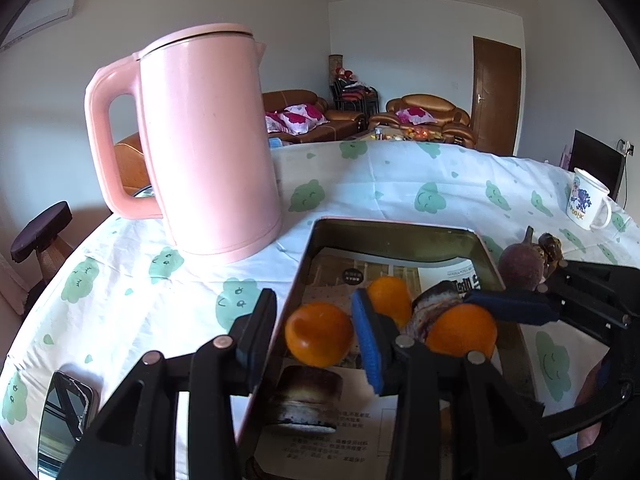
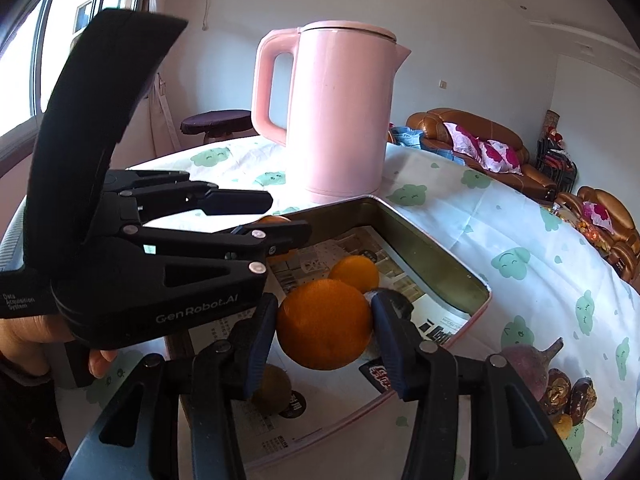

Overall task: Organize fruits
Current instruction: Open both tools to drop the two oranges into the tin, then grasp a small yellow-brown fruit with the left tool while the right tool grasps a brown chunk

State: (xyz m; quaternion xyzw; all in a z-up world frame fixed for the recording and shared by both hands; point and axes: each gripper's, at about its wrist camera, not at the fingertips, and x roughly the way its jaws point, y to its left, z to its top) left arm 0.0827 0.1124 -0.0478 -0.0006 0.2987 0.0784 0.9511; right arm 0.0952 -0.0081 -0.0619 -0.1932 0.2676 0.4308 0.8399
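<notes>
Pinching an orange [image 2: 324,326] over the tin [image 2: 436,256], right gripper [image 2: 322,330]; left gripper [image 1: 308,334], jaws spread, straddles another orange [image 1: 318,334] at the tin's near-left edge.

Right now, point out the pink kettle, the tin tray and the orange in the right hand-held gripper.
pink kettle [image 1: 208,152], left wrist view, body.
tin tray [image 2: 432,258], right wrist view, inner wall.
orange [image 2: 324,326], right wrist view, front face.
</notes>
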